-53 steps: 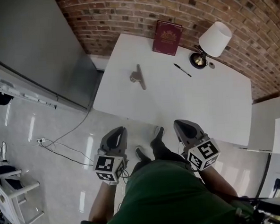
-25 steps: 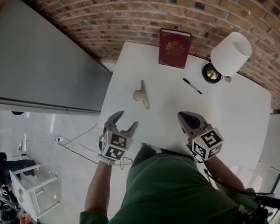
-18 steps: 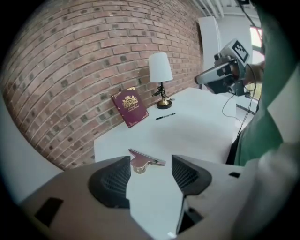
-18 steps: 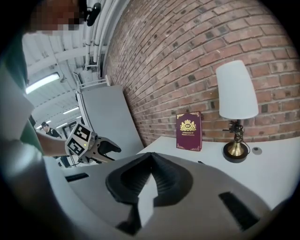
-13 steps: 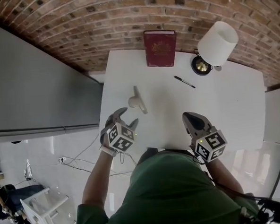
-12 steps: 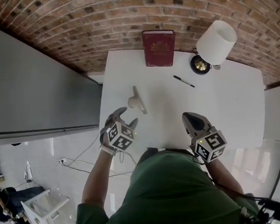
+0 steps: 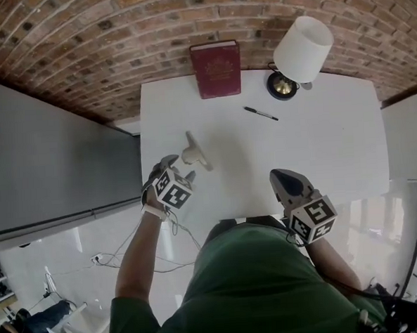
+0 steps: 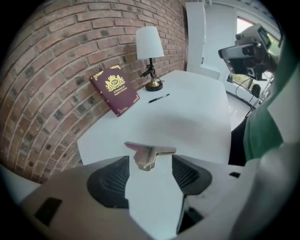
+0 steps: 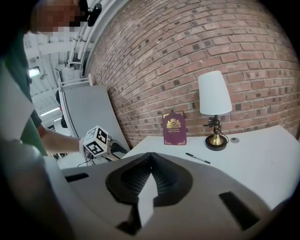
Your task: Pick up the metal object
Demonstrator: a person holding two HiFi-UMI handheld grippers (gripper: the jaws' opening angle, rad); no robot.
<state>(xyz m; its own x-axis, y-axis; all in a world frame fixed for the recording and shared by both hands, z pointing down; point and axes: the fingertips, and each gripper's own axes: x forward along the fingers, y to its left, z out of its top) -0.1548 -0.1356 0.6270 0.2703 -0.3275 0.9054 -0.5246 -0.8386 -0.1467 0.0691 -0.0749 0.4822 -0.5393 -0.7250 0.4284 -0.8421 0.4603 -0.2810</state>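
The metal object (image 7: 193, 152) is a T-shaped piece with a flat bar and a stubby stem, lying on the left part of the white table (image 7: 320, 148). My left gripper (image 7: 179, 168) is open just short of it, over the table's near left edge. In the left gripper view the metal object (image 8: 147, 152) lies just ahead of the gap between the two dark pads of the left gripper (image 8: 150, 169), untouched. My right gripper (image 7: 281, 176) hovers at the table's near edge, right of the object, its jaws closed together with nothing in them (image 9: 150, 157).
A burgundy book (image 7: 216, 69) leans against the brick wall at the table's far side. A lamp with a white shade (image 7: 301, 48) stands to its right, and a black pen (image 7: 260, 113) lies in front of it. A grey panel (image 7: 53, 165) flanks the table's left; cables (image 7: 129, 255) cross the floor.
My left gripper has come forward and up to the table's near left edge, close to the metal object. The right gripper has stayed near the front edge, still closed.
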